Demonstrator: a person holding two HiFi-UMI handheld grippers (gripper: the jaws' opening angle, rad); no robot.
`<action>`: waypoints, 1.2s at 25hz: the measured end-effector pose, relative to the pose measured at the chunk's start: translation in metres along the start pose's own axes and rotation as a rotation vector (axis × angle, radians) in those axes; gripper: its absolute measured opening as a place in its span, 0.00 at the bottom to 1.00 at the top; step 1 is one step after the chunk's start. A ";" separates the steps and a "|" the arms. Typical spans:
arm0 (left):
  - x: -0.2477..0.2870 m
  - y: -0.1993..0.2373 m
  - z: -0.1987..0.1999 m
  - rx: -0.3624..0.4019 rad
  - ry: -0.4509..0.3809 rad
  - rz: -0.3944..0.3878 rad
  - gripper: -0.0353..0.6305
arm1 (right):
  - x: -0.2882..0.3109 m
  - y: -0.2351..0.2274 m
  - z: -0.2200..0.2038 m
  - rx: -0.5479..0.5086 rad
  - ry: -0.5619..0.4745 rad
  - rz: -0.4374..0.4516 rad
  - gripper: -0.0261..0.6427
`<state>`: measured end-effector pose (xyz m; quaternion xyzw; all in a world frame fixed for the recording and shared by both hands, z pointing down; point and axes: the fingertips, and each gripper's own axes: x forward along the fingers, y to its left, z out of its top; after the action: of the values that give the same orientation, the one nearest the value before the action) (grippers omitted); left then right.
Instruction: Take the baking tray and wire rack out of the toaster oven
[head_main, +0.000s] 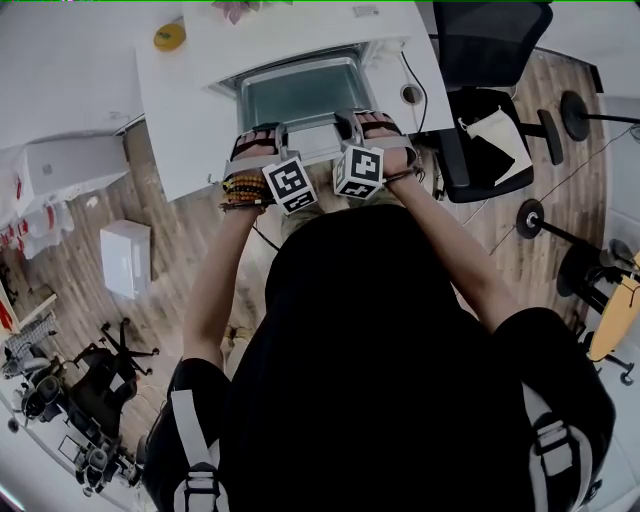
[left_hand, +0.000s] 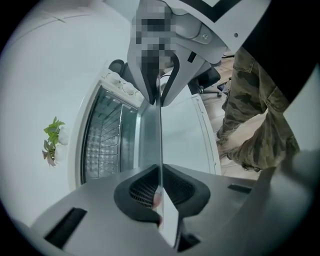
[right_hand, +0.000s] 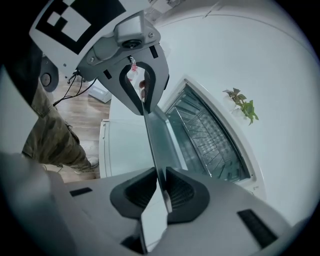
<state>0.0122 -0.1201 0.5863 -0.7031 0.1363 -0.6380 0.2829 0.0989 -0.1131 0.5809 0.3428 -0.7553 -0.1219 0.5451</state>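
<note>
Person stands at a white table (head_main: 180, 110), with the oven (left_hand: 79, 150) in front, its door (left_hand: 187, 135) dropped open. Left gripper (left_hand: 161, 186) is nearly closed, its pads pinching the thin near rim of the tray (right_hand: 161, 135). Right gripper (right_hand: 159, 192) does likewise, gripping the same rim just beside it. Tray is held between the two, in front of the oven mouth and over the door. Rack (right_hand: 210, 137) sits inside the oven.
</note>
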 end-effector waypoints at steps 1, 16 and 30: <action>-0.002 0.002 0.000 -0.006 -0.001 0.004 0.12 | -0.001 -0.002 0.001 0.001 -0.002 0.001 0.14; -0.031 -0.015 0.008 -0.067 -0.029 0.006 0.12 | -0.032 0.013 0.000 -0.021 -0.015 0.044 0.14; -0.049 -0.040 -0.008 -0.147 -0.029 -0.001 0.12 | -0.040 0.035 0.017 -0.050 -0.031 0.076 0.14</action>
<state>-0.0099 -0.0632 0.5692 -0.7311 0.1784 -0.6163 0.2320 0.0770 -0.0642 0.5642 0.2981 -0.7728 -0.1253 0.5461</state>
